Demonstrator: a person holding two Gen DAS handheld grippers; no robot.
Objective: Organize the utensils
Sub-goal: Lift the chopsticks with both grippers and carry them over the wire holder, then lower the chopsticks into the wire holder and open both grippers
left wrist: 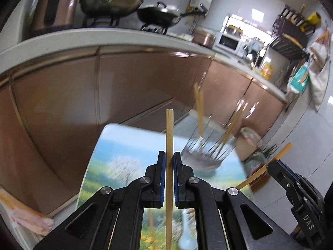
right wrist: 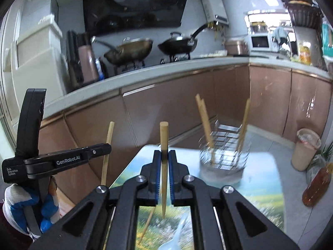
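Up front in the left wrist view, the left gripper (left wrist: 170,162) has its jaws clamped on a single chopstick (left wrist: 169,137), a pale squared bamboo stick standing upright between the blue pads, its blunt top well above them. Beyond it, blurred, a wire utensil holder (left wrist: 205,152) stands on the desk (left wrist: 116,156), whose top carries a glossy printed landscape of sky, white blossom and yellow field; several bamboo chopsticks lean inside the holder. A white spoon (left wrist: 186,237) lies on the desk low in frame, between the gripper's arms. At the right edge the right gripper (left wrist: 272,166) shows, black, with a second chopstick (left wrist: 268,164) slanting through its tip. In the right wrist view, the right gripper (right wrist: 164,162) has its jaws shut tight on a round tapered chopstick (right wrist: 164,143), flat end up, thin point hanging below the pads over the desk (right wrist: 264,187). The holder (right wrist: 223,158) is round, of thin bright wire with a square grid top, and holds chopsticks leaning left and right. The white spoon (right wrist: 172,241) and a loose chopstick (right wrist: 146,227) lie on the desk beneath. At left, the left gripper (right wrist: 107,148) carries its chopstick (right wrist: 107,152) upright, held by a hand (right wrist: 27,206) in a white and blue glove.
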